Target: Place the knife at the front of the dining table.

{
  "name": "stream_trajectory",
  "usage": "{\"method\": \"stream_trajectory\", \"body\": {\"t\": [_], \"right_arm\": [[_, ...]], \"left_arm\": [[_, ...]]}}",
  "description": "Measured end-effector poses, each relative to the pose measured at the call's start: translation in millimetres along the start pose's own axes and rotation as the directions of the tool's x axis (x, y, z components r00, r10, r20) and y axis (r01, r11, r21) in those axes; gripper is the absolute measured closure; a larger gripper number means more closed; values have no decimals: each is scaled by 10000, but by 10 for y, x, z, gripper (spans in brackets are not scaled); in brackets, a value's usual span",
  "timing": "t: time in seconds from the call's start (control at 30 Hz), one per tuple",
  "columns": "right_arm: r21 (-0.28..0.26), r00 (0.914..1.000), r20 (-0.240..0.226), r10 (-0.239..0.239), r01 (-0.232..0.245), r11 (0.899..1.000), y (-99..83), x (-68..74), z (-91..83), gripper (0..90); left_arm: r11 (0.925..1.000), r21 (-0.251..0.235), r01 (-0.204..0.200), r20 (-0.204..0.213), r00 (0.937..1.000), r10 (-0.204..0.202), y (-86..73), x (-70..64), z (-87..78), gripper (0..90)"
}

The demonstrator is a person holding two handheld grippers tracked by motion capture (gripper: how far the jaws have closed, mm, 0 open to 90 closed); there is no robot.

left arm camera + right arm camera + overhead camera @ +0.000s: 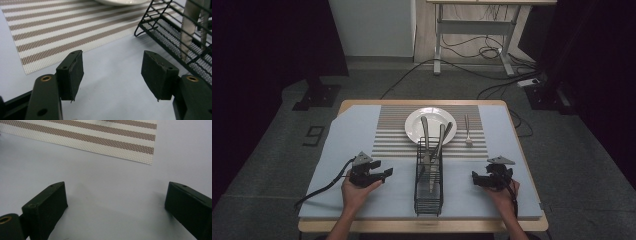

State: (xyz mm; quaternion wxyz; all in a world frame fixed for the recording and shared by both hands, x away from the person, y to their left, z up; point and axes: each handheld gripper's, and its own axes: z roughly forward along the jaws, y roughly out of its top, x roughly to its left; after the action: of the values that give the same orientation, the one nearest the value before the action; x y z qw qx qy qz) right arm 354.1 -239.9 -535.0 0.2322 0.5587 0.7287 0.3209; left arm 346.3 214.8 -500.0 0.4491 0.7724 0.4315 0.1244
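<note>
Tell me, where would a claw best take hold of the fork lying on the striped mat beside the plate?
Probably by the handle of the fork, coming straight down from above. It lies flat on the striped mat, its long thin handle pointing away from the person, clear of the plate. The right claw, open, sits on that side, so it seems the handier one.

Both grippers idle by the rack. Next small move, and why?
Probably ease the left gripper toward the wire rack and up to a utensil handle. Its jaws stand open and empty over the blue mat, the rack sits just beside it, and two utensils stand upright there. The right gripper is open too.
</note>
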Motion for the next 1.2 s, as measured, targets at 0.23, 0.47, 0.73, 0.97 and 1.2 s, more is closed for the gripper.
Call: {"method": "stream_trajectory", "body": {"t": [0.23, 0.47, 0.73, 0.97, 1.2], "right_arm": [[8, 9999, 124, -75, 75, 10000, 0, 11, 5, 49], [5, 9999, 114, -68, 68, 10000, 3, 11, 6, 52], [2, 9999, 100, -108, 108, 9999, 4, 10, 5, 56], [4, 9998, 84, -153, 153, 9999, 5, 9, 7, 59], [-1, 9997, 66, -240, 240, 9997, 7, 15, 6, 70]], "left_arm": [[9995, -270, 164, 300, 9994, -156, 41, 0, -19, 356], [9955, -908, 265, 194, 9995, -248, 238, 30, -144, 363], [9924, -1231, 51, 818, 9966, 50, 648, -86, -105, 353], [9903, -1319, 433, 1229, 9921, -271, 802, -91, -79, 361], [9913, -1315, 112, 1162, 9932, 42, 933, -161, -69, 364]]}}
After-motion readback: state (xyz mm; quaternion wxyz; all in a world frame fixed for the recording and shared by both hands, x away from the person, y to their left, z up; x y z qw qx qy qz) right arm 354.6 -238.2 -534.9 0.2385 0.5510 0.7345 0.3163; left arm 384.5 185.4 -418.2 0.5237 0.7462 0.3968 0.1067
